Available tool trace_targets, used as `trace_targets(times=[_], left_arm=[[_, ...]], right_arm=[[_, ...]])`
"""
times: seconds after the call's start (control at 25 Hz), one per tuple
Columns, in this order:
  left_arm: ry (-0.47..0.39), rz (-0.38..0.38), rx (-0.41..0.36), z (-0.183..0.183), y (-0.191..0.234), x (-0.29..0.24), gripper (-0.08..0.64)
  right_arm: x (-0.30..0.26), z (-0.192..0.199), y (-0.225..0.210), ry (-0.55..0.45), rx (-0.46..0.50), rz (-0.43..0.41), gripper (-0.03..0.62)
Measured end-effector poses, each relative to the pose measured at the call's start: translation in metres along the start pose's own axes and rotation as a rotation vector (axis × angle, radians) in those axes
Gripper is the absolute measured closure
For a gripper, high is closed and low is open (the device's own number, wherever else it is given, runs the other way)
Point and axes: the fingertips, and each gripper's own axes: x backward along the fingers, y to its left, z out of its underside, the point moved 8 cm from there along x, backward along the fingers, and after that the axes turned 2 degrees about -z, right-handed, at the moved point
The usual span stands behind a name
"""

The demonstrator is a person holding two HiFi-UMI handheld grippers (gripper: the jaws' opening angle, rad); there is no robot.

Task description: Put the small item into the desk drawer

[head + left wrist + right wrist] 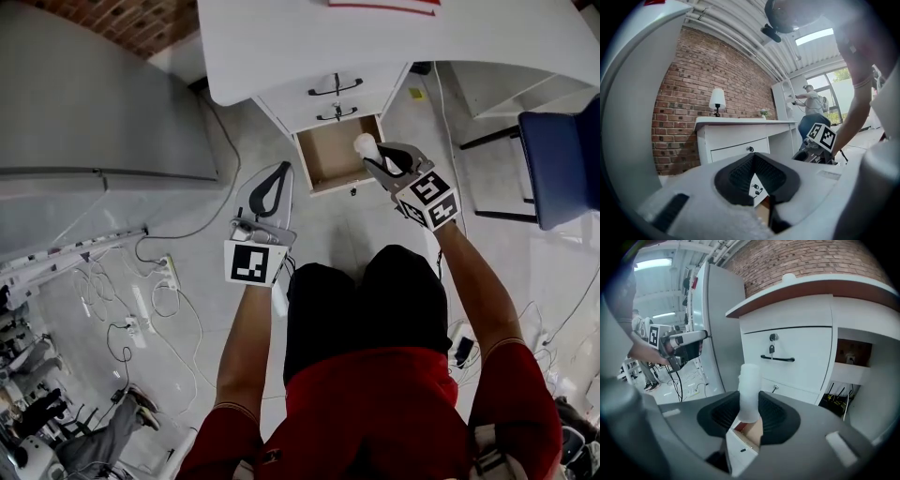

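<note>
The step in hand looks like the carry-over to the drop: the right gripper (375,161) is clamped on the white cylinder (364,144), and the bottom desk drawer (323,161) already stands pulled out. In the right gripper view the cylinder stands upright between the two dark pads. Its lower part is pinched there and its upper part sticks up past the jaw tips. Seen from the head view, it hangs at the drawer's right front corner, just beyond the tips of the right gripper, over the wooden floor of the drawer or very near its edge; which, I cannot tell. The next move probably calls for easing the right gripper a little further in over the open box, lowering it, and then spreading the jaws so the cylinder drops inside rather than on the rim. The left gripper (281,170) hangs off to the left of the drawer, well apart from the cylinder. Its jaw tips are together and nothing is between them.
</note>
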Motion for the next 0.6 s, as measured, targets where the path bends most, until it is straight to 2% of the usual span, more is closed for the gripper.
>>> trace_targets(times=[0.4, 0.6], left_arm=[[0.004, -0.012, -0.045, 0.087, 0.019, -0.027, 0.555], [-0.033, 0.006, -0.074, 0.122, 0.022, -0.040, 0.554]], right_arm=[[-0.080, 0.077, -0.040, 0.092, 0.045, -0.011, 0.456], [-0.118, 0.114, -0.052, 0.116, 0.073, -0.021, 0.456]])
